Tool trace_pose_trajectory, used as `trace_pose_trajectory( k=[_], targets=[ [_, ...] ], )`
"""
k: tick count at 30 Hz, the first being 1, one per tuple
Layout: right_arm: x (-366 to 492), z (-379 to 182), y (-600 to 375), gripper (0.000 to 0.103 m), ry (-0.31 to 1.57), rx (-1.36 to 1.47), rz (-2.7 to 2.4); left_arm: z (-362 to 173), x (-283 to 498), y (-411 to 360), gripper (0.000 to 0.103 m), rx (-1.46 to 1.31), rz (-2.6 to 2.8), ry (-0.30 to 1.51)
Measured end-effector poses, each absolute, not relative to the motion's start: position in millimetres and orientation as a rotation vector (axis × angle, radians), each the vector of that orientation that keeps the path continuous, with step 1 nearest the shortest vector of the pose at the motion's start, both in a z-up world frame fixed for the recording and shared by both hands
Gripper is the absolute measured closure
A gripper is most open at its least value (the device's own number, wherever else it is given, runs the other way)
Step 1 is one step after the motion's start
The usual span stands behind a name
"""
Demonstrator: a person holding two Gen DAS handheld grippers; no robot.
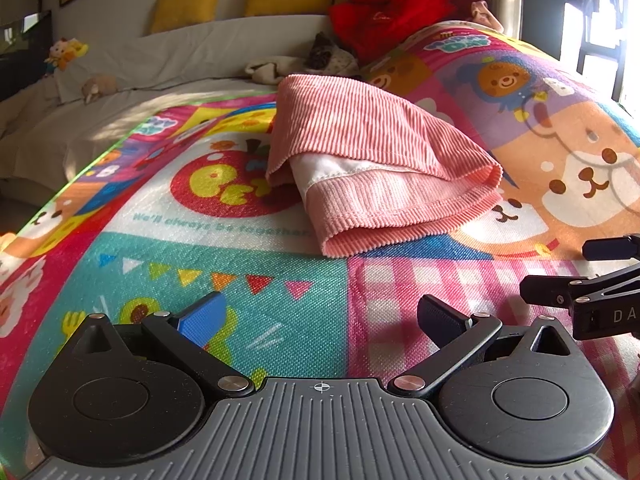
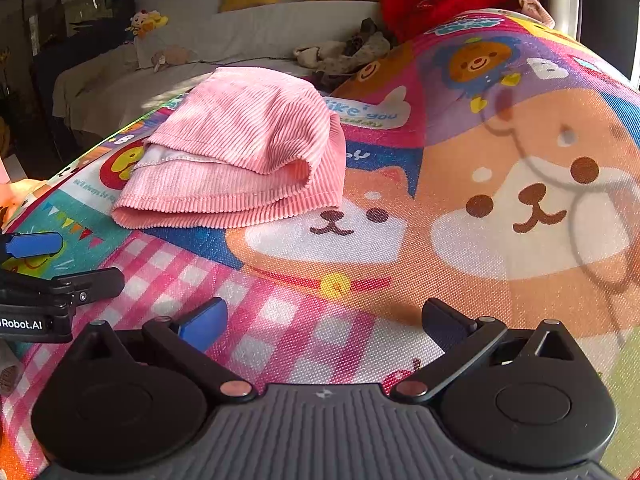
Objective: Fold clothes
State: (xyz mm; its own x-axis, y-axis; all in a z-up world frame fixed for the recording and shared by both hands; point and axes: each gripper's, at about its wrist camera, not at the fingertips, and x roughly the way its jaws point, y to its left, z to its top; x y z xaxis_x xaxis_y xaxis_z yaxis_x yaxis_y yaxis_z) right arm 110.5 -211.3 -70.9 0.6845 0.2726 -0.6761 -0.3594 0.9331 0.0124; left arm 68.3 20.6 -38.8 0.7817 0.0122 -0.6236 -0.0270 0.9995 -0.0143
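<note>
"Where was the pink cloth (image 1: 384, 172)?"

"On the bright play mat (image 2: 500, 208), folded in a bundle, straight ahead of both tongs and not touching them. Its long side ran left to right."

"Were the tongs holding anything?"

"No. The left gripper (image 1: 322, 320) and the right gripper (image 2: 324, 322) were both spread wide, with nothing in them."

"Which was nearer?"

"I think the left one, a little. The cloth sat off to the left of the right one."
</note>
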Motion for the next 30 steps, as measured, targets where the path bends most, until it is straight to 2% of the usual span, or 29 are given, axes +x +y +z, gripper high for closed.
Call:
trace_pose_trajectory(
  k=[30],
  targets=[
    [110.8,-71.1,-211.5,0.000,0.736,-0.123,0.354,-38.7,69.4,20.5,0.000,-0.008,0.013,0.684]
  ],
)
